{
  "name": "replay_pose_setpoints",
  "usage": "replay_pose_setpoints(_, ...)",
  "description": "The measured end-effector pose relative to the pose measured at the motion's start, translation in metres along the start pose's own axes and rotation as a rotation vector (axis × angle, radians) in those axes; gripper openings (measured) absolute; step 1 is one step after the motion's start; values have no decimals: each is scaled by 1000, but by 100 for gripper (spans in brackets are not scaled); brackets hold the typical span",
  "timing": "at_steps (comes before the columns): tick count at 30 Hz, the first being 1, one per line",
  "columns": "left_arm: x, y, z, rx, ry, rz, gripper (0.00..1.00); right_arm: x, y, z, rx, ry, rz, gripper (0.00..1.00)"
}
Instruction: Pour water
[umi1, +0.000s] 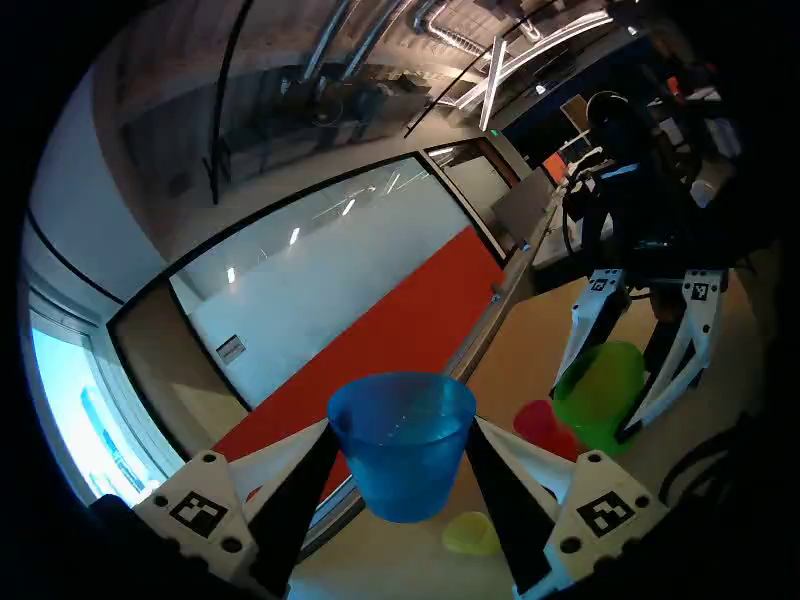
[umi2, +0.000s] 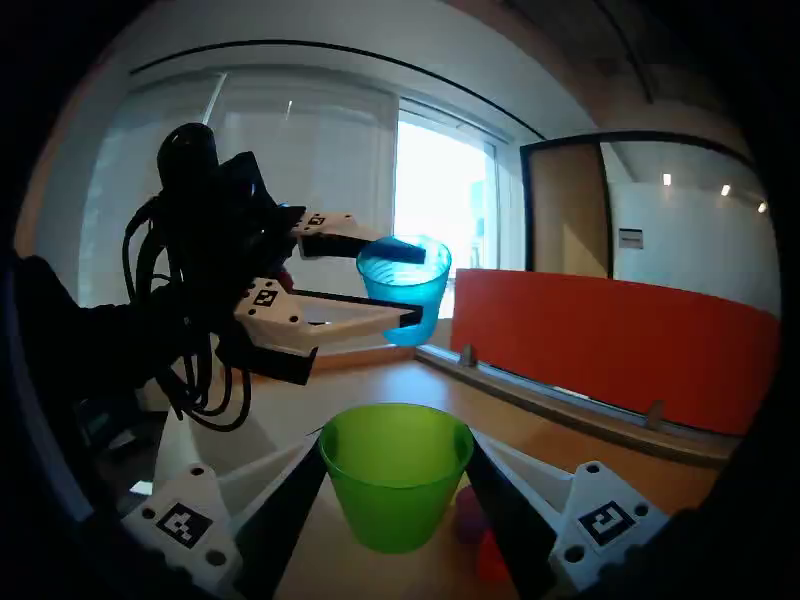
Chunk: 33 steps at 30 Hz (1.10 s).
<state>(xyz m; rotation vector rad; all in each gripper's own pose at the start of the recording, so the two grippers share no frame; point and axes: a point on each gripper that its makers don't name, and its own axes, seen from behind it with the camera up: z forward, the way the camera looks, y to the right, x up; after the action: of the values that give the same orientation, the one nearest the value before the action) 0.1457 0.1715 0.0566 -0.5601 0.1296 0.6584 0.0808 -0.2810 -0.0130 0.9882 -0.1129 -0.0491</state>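
Your left gripper (umi1: 402, 435) has its fingers (umi1: 300, 490) clamped on the blue cup (umi1: 402, 470), held above the desk (umi1: 520, 350). Your right gripper (umi2: 396, 455) squeezes the green cup (umi2: 396, 490). Both cups look upright, so pouring seems not yet begun.

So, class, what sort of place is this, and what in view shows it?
Probably an open-plan office or lab: a long wooden desk edged by an orange divider panel, exposed metal ceiling pipes overhead, and a big bright window.

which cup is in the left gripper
The blue cup, clamped in the left gripper; the green cup is in the right gripper.
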Motion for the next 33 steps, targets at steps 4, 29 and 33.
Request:
replay_pose_setpoints(4, 4, 2, 0, 3, 3, 28, 85, -1, 1, 1, 2, 2, 3, 92)
replay_pose_setpoints(29, 19, 5, 7, 6, 19, 165, 85, -1, -3, 7, 14, -6, 0, 92)
replay_pose_setpoints(33, 21, 4, 9, 8, 23, 190, 85, 0, -4, 8, 18, -6, 2, 92)
